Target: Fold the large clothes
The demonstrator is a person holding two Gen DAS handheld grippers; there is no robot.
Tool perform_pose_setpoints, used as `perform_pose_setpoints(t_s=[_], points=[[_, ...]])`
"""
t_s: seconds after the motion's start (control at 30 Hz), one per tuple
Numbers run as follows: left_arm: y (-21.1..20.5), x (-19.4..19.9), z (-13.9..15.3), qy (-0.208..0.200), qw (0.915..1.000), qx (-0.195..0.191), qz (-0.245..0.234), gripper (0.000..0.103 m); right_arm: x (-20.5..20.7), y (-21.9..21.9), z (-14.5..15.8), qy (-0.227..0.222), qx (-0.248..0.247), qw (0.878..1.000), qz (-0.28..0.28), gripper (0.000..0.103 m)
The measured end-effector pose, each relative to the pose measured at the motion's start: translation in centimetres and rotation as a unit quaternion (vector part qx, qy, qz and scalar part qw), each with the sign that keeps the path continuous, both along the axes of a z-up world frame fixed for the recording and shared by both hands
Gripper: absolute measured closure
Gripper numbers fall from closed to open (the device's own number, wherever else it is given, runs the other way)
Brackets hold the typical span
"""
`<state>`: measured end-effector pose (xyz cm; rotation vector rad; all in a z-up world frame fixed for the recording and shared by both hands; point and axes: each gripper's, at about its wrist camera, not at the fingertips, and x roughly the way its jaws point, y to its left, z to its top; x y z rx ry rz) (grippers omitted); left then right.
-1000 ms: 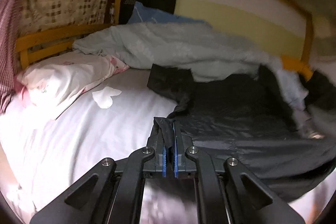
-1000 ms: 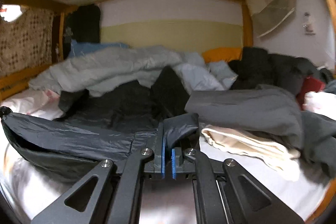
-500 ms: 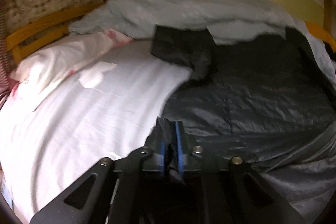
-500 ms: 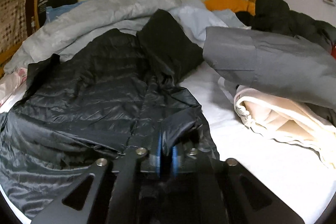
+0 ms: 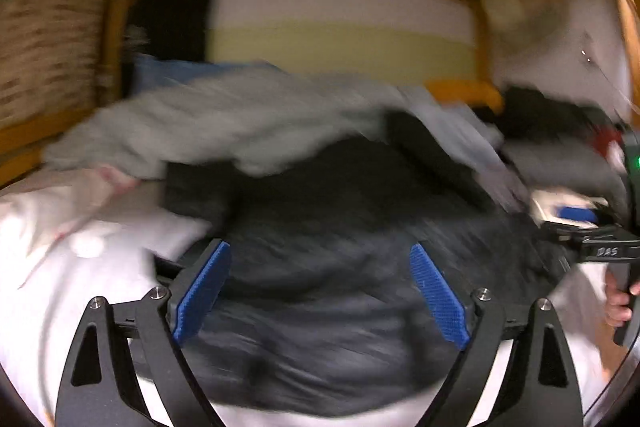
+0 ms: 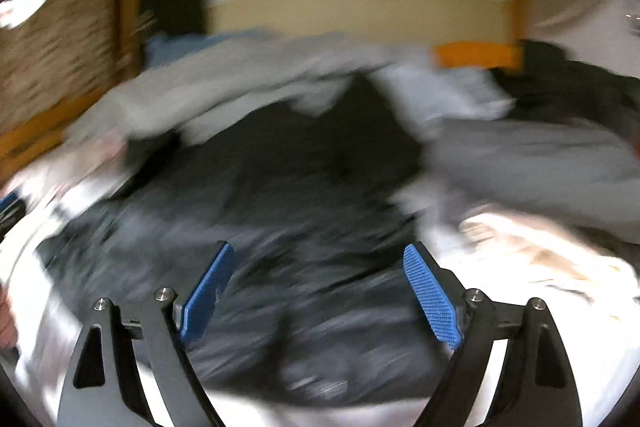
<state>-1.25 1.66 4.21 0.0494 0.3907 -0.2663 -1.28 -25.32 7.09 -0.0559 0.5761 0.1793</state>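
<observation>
A dark quilted jacket lies spread on the white bed sheet, blurred by motion in both views. My left gripper hovers over its near hem; the jaws are opening wide and nothing is pinched between the blue pads. In the right wrist view the jacket fills the middle. Above its hem, my right gripper is likewise opening, and its pads touch no cloth. The right gripper's body and a hand show at the left view's right edge.
A pale grey duvet is heaped behind the jacket. A grey garment and cream cloth lie at the right. A pillow sits at the left. Wooden bed rails enclose the far side.
Both grippers were shut on the jacket's hem; now both stand wide apart and the hem lies loose on the bed. Both cameras swung and the views are blurred.
</observation>
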Motion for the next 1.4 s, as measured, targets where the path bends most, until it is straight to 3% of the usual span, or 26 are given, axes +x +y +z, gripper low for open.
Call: perform_pose_setpoints(t_s=[0.1, 0.27, 0.33, 0.47, 0.6, 0.7, 0.77, 0.8, 0.87, 0.93, 0.97, 1.03, 1.13, 1.17, 1.2, 1.33, 1.4], points=[[-2.3, 1.9, -2.9, 0.093, 0.9944, -0.016, -0.047, 0.013, -0.4, 3.3, -2.2, 0.007, -0.04, 0.999, 0.033, 0.015], [-3.8, 3.4, -6.3, 0.149, 0.9879, 0.032, -0.028, 0.012, 0.2, 5.7, -5.5, 0.042, -0.087, 0.995, 0.034, 0.015], [-3.8, 4.6, -6.9, 0.173, 0.9842, 0.036, -0.015, 0.012, 0.5, 5.4, -6.2, 0.057, -0.078, 0.995, 0.027, 0.015], [-4.5, 5.2, -7.2, 0.174, 0.9834, 0.049, -0.007, 0.011, 1.0, 5.6, -7.2, 0.067, -0.082, 0.994, 0.022, 0.015], [-3.4, 3.9, -6.8, 0.149, 0.9887, 0.008, -0.013, 0.012, 0.8, 4.7, -6.8, 0.055, -0.07, 0.996, 0.009, 0.015], [-0.6, 2.7, -4.8, 0.092, 0.9952, 0.0, 0.034, 0.012, -0.8, 2.4, -5.3, 0.006, -0.032, 0.999, -0.026, 0.015], [1.6, 3.0, -3.7, 0.076, 0.9952, 0.005, 0.062, 0.012, -0.7, 1.1, -4.7, 0.006, -0.032, 0.999, -0.029, 0.015], [2.6, 3.8, -3.5, 0.088, 0.9925, 0.014, 0.084, 0.012, -0.3, 0.7, -4.9, 0.017, -0.049, 0.998, -0.039, 0.015], [5.0, 5.8, -4.8, 0.153, 0.9781, 0.036, 0.137, 0.017, 1.1, -0.8, -6.1, 0.053, -0.086, 0.993, -0.069, 0.015], [8.0, 6.6, -6.2, 0.192, 0.9637, 0.02, 0.185, 0.023, 1.2, -3.1, -6.1, 0.059, -0.047, 0.993, -0.093, 0.015], [9.7, 6.2, -6.6, 0.195, 0.9617, -0.013, 0.192, 0.022, 1.1, -4.6, -5.8, 0.057, -0.017, 0.992, -0.114, 0.015], [11.0, 6.0, -6.9, 0.206, 0.9576, -0.04, 0.197, 0.022, 1.0, -7.0, -5.6, 0.053, -0.005, 0.985, -0.162, 0.015], [10.5, 5.0, -6.7, 0.178, 0.9593, -0.024, 0.218, 0.022, 1.3, -9.8, -6.4, 0.087, 0.052, 0.979, -0.177, 0.016], [10.3, 4.5, -6.6, 0.164, 0.9612, -0.024, 0.22, 0.022, 1.1, -10.9, -6.5, 0.09, 0.081, 0.977, -0.176, 0.018], [10.1, 4.2, -6.4, 0.154, 0.9633, -0.027, 0.218, 0.022, 0.8, -11.2, -6.5, 0.087, 0.081, 0.976, -0.183, 0.024], [11.8, 2.3, -5.3, 0.115, 0.9718, -0.079, 0.19, 0.022, -0.4, -9.9, -6.1, 0.06, 0.016, 0.978, -0.198, 0.037], [13.2, 1.7, -4.5, 0.095, 0.9716, -0.108, 0.188, 0.022, -1.5, -9.1, -5.1, 0.017, 0.008, 0.982, -0.186, 0.068]])
